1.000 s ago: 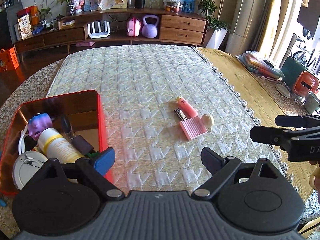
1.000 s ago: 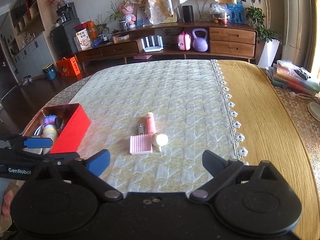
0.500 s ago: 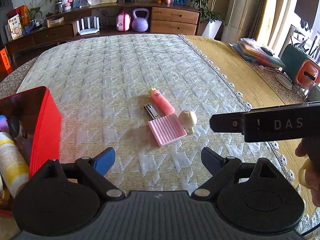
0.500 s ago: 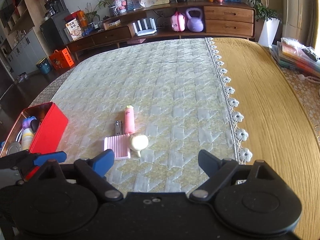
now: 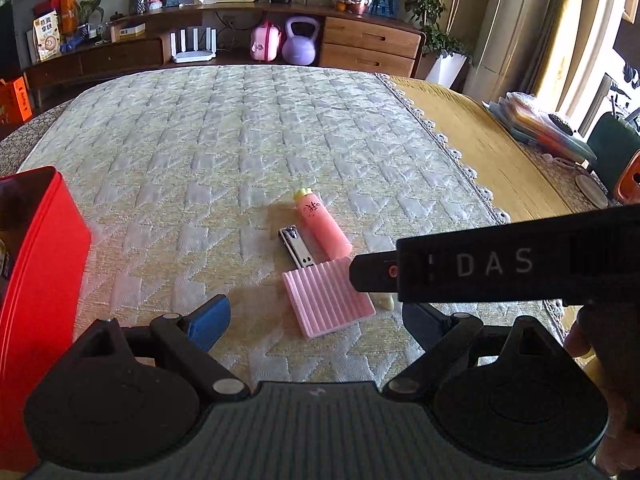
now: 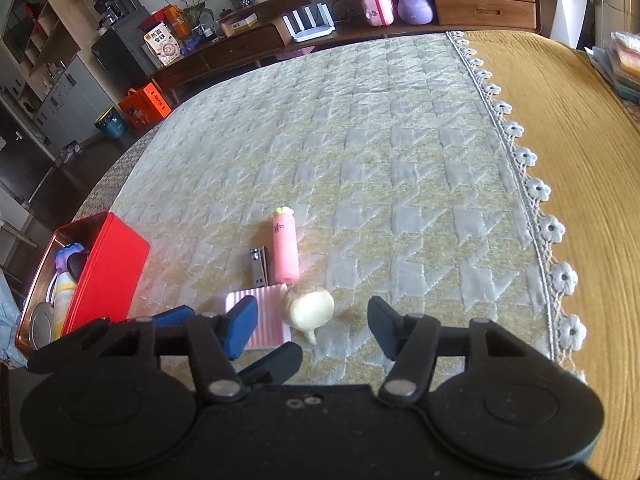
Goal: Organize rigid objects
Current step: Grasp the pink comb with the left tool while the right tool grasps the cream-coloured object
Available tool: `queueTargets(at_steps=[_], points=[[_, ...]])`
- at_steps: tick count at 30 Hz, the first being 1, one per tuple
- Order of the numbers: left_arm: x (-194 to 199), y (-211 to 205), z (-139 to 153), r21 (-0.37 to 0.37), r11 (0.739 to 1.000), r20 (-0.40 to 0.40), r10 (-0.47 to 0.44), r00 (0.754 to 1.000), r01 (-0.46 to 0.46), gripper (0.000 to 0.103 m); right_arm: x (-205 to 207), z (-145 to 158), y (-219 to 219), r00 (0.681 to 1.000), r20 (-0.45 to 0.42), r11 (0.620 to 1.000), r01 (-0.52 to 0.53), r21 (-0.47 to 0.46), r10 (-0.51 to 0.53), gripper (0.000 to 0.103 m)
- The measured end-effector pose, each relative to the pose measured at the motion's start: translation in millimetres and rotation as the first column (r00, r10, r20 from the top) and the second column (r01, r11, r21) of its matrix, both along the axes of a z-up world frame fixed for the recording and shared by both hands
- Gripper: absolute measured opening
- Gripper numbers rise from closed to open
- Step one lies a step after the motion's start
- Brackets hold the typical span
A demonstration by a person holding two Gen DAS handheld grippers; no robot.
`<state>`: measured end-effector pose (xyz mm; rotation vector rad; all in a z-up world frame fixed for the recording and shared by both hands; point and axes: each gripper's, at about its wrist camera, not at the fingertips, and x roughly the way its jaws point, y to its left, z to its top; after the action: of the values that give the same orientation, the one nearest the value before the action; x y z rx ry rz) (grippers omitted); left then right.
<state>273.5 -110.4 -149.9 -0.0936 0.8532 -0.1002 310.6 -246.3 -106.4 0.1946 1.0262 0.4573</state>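
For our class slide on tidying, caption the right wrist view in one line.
Right gripper, jaws closing, lines up on cream toy beside pink ridged pad.

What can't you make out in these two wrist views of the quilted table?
- Cream onion-shaped toy: left wrist view, hidden behind the right gripper, whose jaws are closing.
- Red metal tin: left wrist view, cut off at the frame edge, contents unseen.
- Print on the pink cylindrical tube: too small.
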Motion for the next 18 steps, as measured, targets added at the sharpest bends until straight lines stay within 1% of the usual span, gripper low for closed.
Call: queueTargets(at_steps=[1, 3, 4, 5, 7, 8, 9, 10, 12, 14, 16, 18], points=[[0.8, -0.2, -1.1, 0.001, 1.000, 0.000, 0.000, 1.000, 0.000, 0.093, 1.5, -1.9, -1.1, 1.000, -0.008, 1.000, 0.004, 0.010, -0.004, 0.055], [1.9, 0.5, -2.3, -0.004, 1.000, 0.000, -0.003, 1.000, 0.003, 0.093, 1.5, -2.9, -1.4, 1.000, -0.002, 1.000, 0.012, 0.021, -0.012, 0.054], [1.9, 0.7, -2.5, -0.005, 1.000, 0.003, -0.007, 1.000, 0.007, 0.093, 1.5, -3.2, -1.2, 1.000, -0.002, 1.000, 0.011, 0.023, -0.011, 0.052], [2.1, 0.6, -2.9, -0.005, 1.000, 0.006, -0.014, 1.000, 0.014, 0.088, 1.9, -3.6, -1.0, 1.000, -0.002, 1.000, 0.012, 0.025, -0.012, 0.050], [2.0, 0.3, -2.8, -0.003, 1.000, 0.013, -0.025, 1.000, 0.025, 0.080, 1.6, -3.6, 0.0, 1.000, 0.000, 1.000, 0.015, 0.021, -0.015, 0.042], [1.9, 0.5, -2.5, -0.005, 1.000, 0.016, -0.031, 0.999, 0.031, 0.076, 1.9, -3.7, 0.2, 1.000, 0.000, 1.000, 0.013, 0.024, -0.013, 0.040], [1.5, 0.7, -2.3, -0.008, 0.999, 0.019, -0.038, 0.999, 0.038, 0.073, 1.8, -4.0, 0.7, 1.000, -0.001, 1.000, 0.012, 0.025, -0.012, 0.036], [1.0, 1.1, -2.2, -0.008, 0.999, 0.021, -0.041, 0.999, 0.041, 0.068, 2.4, -3.3, 1.9, 1.000, -0.001, 1.000, 0.014, 0.022, -0.014, 0.033], [-0.8, 2.3, -2.1, -0.009, 0.999, 0.026, -0.046, 0.999, 0.046, 0.062, 2.3, -3.2, 2.6, 1.000, 0.004, 1.000, 0.019, 0.019, -0.019, 0.031], [-2.0, 4.1, -1.4, -0.018, 0.998, 0.029, -0.052, 0.998, 0.052, 0.051, 1.3, -2.8, 2.2, 1.000, 0.006, 0.999, 0.022, 0.023, -0.022, 0.030], [-1.4, 5.5, -1.0, -0.022, 0.998, 0.029, -0.055, 0.998, 0.055, 0.044, 0.6, -1.8, 2.5, 1.000, 0.005, 0.999, 0.027, 0.026, -0.028, 0.030], [-1.1, 8.4, -0.7, -0.026, 0.998, 0.028, -0.058, 0.998, 0.059, 0.042, -0.2, -1.0, 0.8, 0.999, 0.008, 0.999, 0.038, 0.024, -0.038, 0.030]])
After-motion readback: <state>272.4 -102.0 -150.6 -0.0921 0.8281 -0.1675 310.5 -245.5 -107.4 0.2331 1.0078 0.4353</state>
